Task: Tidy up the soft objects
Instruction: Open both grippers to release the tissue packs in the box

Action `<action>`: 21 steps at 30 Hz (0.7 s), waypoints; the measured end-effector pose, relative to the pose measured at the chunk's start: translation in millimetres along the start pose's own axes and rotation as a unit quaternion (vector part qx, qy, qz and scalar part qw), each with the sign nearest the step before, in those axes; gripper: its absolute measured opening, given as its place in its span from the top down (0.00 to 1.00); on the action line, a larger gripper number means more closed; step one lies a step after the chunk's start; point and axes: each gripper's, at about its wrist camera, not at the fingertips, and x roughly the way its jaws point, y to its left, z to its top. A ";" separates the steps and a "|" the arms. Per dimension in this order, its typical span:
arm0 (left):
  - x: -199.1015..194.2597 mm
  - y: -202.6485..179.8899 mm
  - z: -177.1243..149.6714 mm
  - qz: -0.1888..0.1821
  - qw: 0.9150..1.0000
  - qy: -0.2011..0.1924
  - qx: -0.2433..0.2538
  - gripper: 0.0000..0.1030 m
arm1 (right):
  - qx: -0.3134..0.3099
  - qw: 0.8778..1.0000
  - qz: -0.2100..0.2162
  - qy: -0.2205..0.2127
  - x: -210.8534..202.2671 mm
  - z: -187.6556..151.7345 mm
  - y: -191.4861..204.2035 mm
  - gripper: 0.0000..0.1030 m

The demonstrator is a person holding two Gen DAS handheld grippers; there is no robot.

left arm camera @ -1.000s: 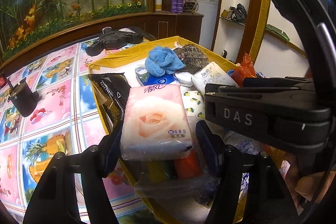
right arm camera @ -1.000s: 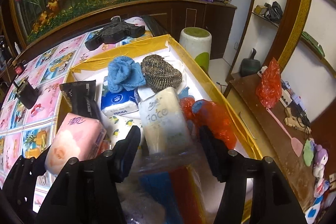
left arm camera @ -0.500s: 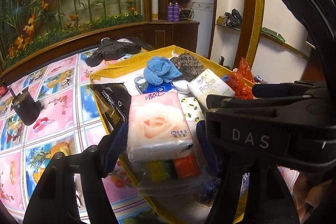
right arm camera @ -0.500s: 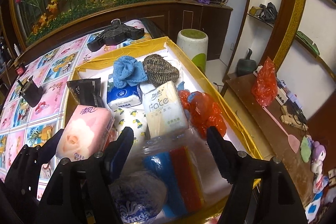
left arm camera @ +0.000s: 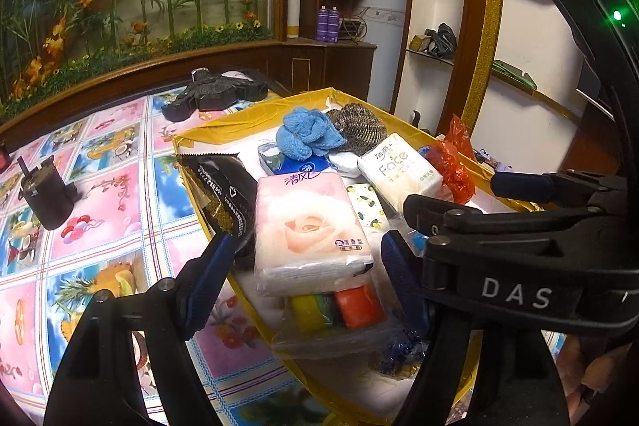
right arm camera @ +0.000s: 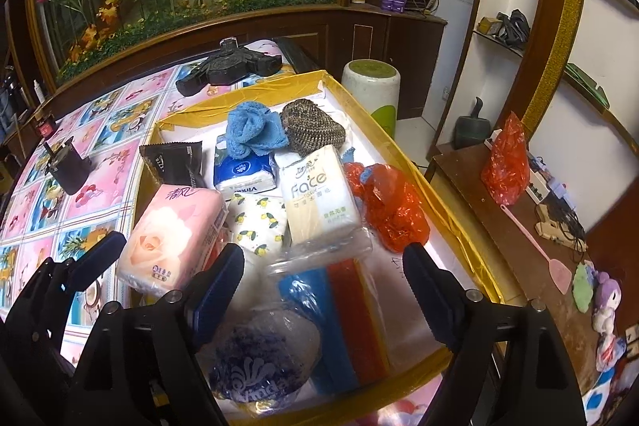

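A gold-rimmed box (right arm camera: 447,222) on the table holds soft goods. A pink rose tissue pack (left arm camera: 307,226) lies at its near left, also in the right wrist view (right arm camera: 171,230). A cream "Face" tissue pack (right arm camera: 315,194), a blue cloth (right arm camera: 251,130), a brown scourer (right arm camera: 311,126), a blue tissue pack (right arm camera: 243,174), a lemon-print pack (right arm camera: 259,222), a red bag (right arm camera: 391,210) and a bag of coloured sponges (right arm camera: 343,302) lie inside. My left gripper (left arm camera: 303,278) is open around the pink pack's near end. My right gripper (right arm camera: 323,286) is open above the sponges.
A black sachet (left arm camera: 223,186) lies at the box's left edge. A black cup-like object (left arm camera: 46,194) and a black device (left arm camera: 215,92) stand on the patterned tablecloth (left arm camera: 100,202). A white stool (right arm camera: 371,86) and a wooden side table (right arm camera: 519,246) lie to the right.
Both grippers have pulled back and up from the box. The left jaws have opened off the pink pack, and the right jaws have widened and left the "Face" pack lying in the box.
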 end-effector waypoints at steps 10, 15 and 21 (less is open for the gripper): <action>-3.4 -6.9 -5.4 0.022 0.999 -0.016 0.030 0.27 | 0.015 1.000 0.008 -0.011 -8.9 -14.9 -9.7 0.10; -10.4 -11.6 -8.6 0.026 0.999 -0.026 0.040 0.27 | 0.028 0.999 0.016 -0.018 -13.6 -24.1 -12.7 0.08; -20.6 -16.2 -12.0 0.033 0.997 -0.035 0.055 0.27 | 0.030 0.999 0.025 -0.021 -19.5 -36.1 -10.6 0.06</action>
